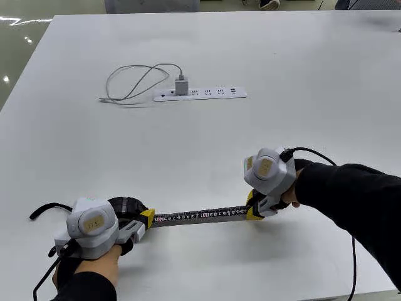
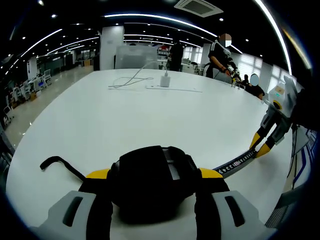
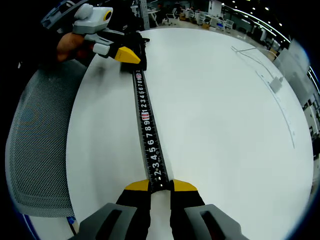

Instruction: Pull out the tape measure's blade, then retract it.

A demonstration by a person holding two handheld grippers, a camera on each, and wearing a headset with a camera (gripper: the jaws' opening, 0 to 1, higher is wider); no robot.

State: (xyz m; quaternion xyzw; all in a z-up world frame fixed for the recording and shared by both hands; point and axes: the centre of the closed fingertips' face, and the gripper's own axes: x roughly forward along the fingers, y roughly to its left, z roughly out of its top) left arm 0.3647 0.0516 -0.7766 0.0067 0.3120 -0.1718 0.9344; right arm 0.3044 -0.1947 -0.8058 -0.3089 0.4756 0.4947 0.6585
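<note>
Head view: left gripper [image 1: 143, 224] clamps tape measure case [image 1: 125, 205], right gripper [image 1: 254, 212] pinches blade [image 1: 200, 216] tip, blade partly out along worktop [image 1: 250, 138] near edge; retraction not yet done.

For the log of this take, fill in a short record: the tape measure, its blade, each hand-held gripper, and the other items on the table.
tape measure case: black, clamped by the left hand-held gripper
blade: extended between the two grippers, numbers facing up
blade tip: pinched by the right hand-held gripper
strap: black, trailing on the white table
other items: power strip with charger and looped cable, at the far side
task stage: blade out, not yet retracted
</note>
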